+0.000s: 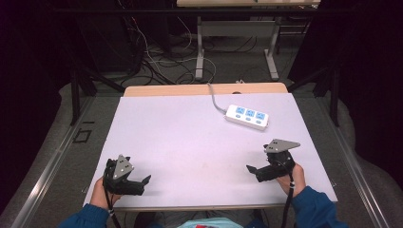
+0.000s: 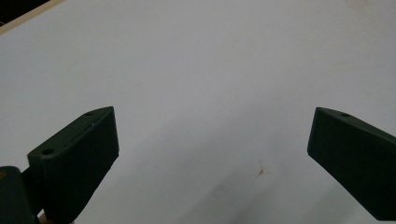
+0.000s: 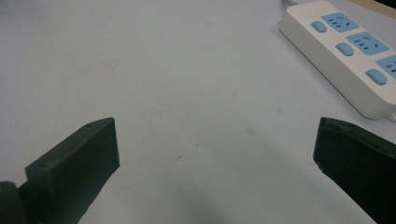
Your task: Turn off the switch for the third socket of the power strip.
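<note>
Both grippers rest low at the near edge of the white surface (image 1: 190, 133), the left gripper (image 1: 140, 182) and right gripper (image 1: 252, 169) each with jaws spread wide and empty. A white power strip (image 1: 247, 117) lies far right, its cord (image 1: 216, 99) trailing off the back; a careless reach could snag that cord and drag the strip.

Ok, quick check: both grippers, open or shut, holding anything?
Left gripper: open, jaws wide apart, holding nothing.
Right gripper: open, jaws wide apart, holding nothing; the power strip lies apart from it.
</note>
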A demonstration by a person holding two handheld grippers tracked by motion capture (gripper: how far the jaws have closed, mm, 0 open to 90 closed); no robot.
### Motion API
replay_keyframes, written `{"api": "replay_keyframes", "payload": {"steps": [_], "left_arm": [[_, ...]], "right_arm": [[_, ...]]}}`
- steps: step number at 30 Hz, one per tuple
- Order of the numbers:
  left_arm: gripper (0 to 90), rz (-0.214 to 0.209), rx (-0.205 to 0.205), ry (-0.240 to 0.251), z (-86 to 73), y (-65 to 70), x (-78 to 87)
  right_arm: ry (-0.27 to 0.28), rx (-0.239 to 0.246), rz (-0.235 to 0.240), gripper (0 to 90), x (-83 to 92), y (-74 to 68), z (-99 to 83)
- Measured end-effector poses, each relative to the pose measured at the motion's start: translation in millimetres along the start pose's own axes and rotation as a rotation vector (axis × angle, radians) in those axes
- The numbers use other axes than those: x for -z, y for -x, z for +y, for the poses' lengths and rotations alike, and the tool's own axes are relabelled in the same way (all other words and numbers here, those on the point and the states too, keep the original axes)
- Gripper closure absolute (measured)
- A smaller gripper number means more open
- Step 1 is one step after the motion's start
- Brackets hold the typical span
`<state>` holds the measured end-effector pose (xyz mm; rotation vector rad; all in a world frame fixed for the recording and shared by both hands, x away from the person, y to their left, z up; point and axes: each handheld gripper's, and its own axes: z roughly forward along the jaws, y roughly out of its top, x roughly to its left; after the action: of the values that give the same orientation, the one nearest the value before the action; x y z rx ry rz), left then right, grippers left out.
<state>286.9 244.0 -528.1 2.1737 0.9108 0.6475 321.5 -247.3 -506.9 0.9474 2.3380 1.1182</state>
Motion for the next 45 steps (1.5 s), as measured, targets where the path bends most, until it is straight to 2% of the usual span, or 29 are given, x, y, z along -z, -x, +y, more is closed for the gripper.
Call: {"api": "replay_keyframes", "payload": {"steps": [1,11,21,24,26,33,38,45], "left_arm": [[2.0,0.000,-0.001,-0.001,0.0,0.1,0.0],[2.0,0.000,-0.001,-0.001,0.0,0.0,0.0],[2.0,-0.001,0.000,-0.003,0.0,0.1,-0.1],[2.0,0.008,-0.012,-0.003,0.3,-0.4,0.1],[2.0,-0.002,0.000,-0.002,-0.1,0.6,-0.6],[2.0,-0.005,-0.004,-0.006,0.1,0.4,-0.8],[2.0,-0.005,-0.005,-0.007,0.0,0.4,-0.9],[2.0,0.001,-0.011,-0.006,0.1,0.1,-0.9]], "right_arm": [[0.012,-0.003,-0.003,0.0,0.1,-1.0,-1.3],[0.003,0.010,-0.002,0.0,3.1,-5.2,-8.9],[-0.019,0.019,-0.006,0.0,3.6,-10.3,-14.5],[-0.017,0.018,-0.005,0.0,3.7,-11.4,-16.4],[-0.024,0.023,-0.011,0.0,5.0,-11.5,-17.1],[-0.017,0.029,-0.007,0.0,6.1,-12.3,-20.2],[-0.043,0.028,-0.001,0.0,6.7,-13.5,-21.6],[-0.035,0.033,-0.006,0.0,5.4,-13.7,-22.3]]}}
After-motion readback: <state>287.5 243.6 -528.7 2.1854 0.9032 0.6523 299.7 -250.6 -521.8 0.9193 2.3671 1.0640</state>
